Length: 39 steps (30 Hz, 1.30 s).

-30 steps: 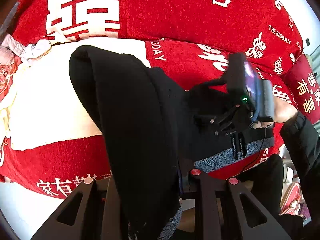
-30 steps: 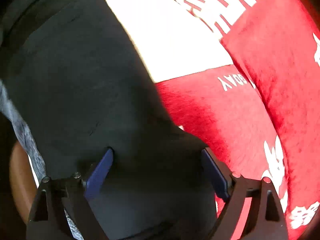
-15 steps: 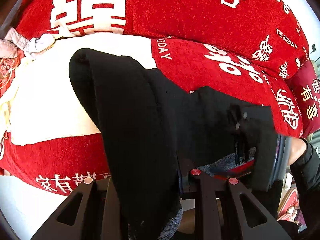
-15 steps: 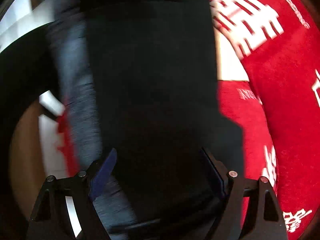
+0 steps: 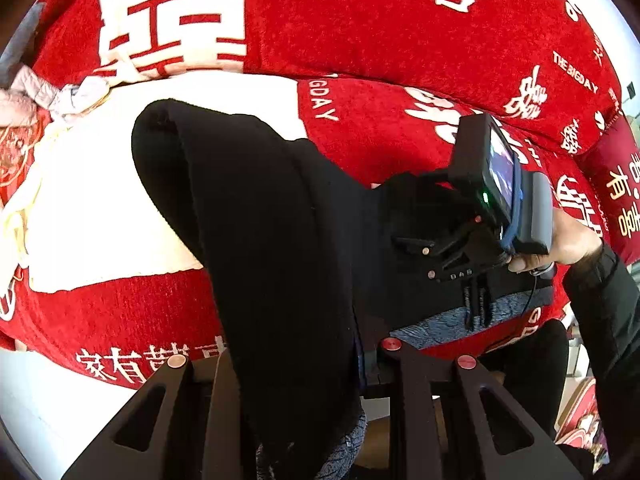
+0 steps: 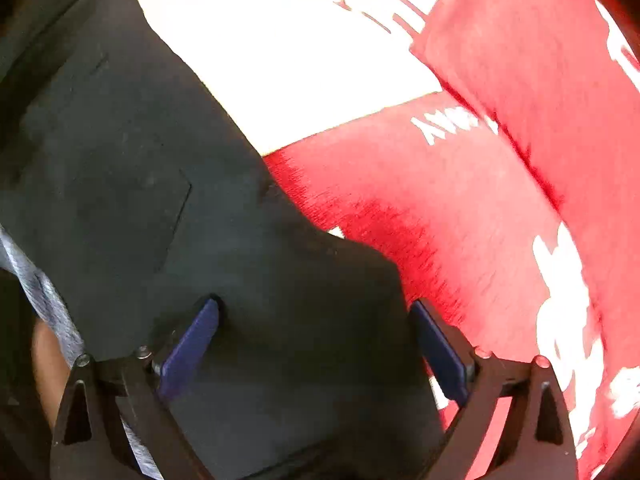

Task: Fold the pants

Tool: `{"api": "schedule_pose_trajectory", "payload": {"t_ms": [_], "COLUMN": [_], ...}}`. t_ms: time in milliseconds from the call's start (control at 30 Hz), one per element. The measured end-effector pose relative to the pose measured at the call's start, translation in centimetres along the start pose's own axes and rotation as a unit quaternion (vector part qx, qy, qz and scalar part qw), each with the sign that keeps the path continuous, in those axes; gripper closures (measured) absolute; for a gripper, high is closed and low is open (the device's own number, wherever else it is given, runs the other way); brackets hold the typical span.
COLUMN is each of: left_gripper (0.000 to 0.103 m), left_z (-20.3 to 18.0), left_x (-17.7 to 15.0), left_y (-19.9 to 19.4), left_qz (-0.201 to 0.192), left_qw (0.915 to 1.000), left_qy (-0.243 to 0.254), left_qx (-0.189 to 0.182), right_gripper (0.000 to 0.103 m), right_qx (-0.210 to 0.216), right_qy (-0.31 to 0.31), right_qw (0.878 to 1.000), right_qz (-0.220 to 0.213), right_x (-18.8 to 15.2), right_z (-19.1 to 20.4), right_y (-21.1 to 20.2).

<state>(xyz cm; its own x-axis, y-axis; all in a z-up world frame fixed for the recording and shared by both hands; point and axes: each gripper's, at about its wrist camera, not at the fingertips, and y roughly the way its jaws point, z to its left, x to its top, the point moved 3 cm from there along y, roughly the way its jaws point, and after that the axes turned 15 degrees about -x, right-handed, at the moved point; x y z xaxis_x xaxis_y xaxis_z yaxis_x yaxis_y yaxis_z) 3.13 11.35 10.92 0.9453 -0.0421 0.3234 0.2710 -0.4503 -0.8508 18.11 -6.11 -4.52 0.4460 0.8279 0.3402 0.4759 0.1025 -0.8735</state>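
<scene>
Black pants (image 5: 260,240) lie across the red sofa cover (image 5: 360,40), and one part rises in a thick fold into my left gripper (image 5: 296,380), which is shut on that fold. Their grey inner waistband (image 5: 440,322) shows at the sofa's front edge. My right gripper (image 6: 316,312) hovers over the flat black cloth (image 6: 120,160). Its jaws are opening wide, and the blue pads (image 6: 192,344) stand apart from the fabric without pinching it. In the left wrist view a hand (image 5: 572,240) holds the right gripper (image 5: 448,248) over the pants near the waistband.
A big white patch (image 5: 100,200) of the cover lies left of the pants. Pale clothes (image 5: 48,92) are heaped at the far left. A red cushion (image 5: 624,184) stands at the right end. The person's dark sleeve (image 5: 600,300) and legs are at the front right.
The right gripper swung down toward the waistband at the sofa's edge, then came back up over the pants near where it began. The left gripper kept its hold and stayed put.
</scene>
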Motion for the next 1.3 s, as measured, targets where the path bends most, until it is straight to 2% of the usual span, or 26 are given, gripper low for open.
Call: {"api": "schedule_pose_trajectory", "payload": {"t_ms": [67,167,233,333,400,600,633,767,967,1100,1233,1300], "left_gripper": [0.078,0.078,0.078,0.080,0.080,0.080,0.080,0.080,0.080,0.080,0.080,0.075], "left_z": [-1.6,-4.4,-6.9,-11.0,-13.6,-20.5,-22.1,-25.9,-28.8,-28.7,-29.0,-29.1], "left_x": [0.0,0.3,0.6,1.2,1.7,3.1,3.3,3.4,1.4,0.4,0.2,0.4], "left_y": [-0.3,-0.5,-0.1,0.8,1.7,4.8,6.1,11.0,18.2,22.4,23.1,23.6], "left_qz": [0.000,0.001,0.003,0.009,0.016,0.045,0.055,0.089,0.143,0.166,0.164,0.167], "left_qw": [0.9998,0.9990,0.9979,0.9949,0.9926,0.9852,0.9833,0.9781,0.9691,0.9661,0.9653,0.9668], "left_qy": [0.017,0.044,0.063,0.097,0.116,0.157,0.165,0.182,0.199,0.198,0.202,0.193], "left_qx": [-0.003,-0.006,-0.012,-0.026,-0.032,-0.053,-0.055,-0.047,-0.028,0.004,0.017,0.017], "right_gripper": [0.006,0.006,0.006,0.006,0.006,0.006,0.006,0.006,0.006,0.006,0.006,0.006], "right_qx": [-0.040,-0.059,-0.081,-0.100,-0.108,-0.154,-0.157,-0.154,-0.149,-0.153,-0.146,-0.139], "right_qy": [-0.014,0.044,0.085,0.149,0.180,0.224,0.230,0.272,0.313,0.334,0.364,0.375], "right_qw": [0.998,0.995,0.991,0.981,0.976,0.962,0.960,0.950,0.938,0.930,0.920,0.917], "right_qz": [-0.037,-0.063,-0.071,-0.067,-0.062,-0.038,-0.035,-0.019,-0.004,0.003,0.012,0.014], "right_x": [-0.5,-2.5,-5.2,-10.9,-13.6,-21.1,-22.2,-26.1,-30.6,-32.6,-34.5,-35.1], "right_z": [0.3,-1.4,-3.2,-5.8,-6.4,-6.8,-7.0,-7.5,-7.5,-7.6,-8.0,-8.1], "right_y": [-2.4,-6.2,-8.4,-10.6,-12.0,-14.6,-15.7,-15.9,-15.6,-15.7,-15.4,-15.4]}}
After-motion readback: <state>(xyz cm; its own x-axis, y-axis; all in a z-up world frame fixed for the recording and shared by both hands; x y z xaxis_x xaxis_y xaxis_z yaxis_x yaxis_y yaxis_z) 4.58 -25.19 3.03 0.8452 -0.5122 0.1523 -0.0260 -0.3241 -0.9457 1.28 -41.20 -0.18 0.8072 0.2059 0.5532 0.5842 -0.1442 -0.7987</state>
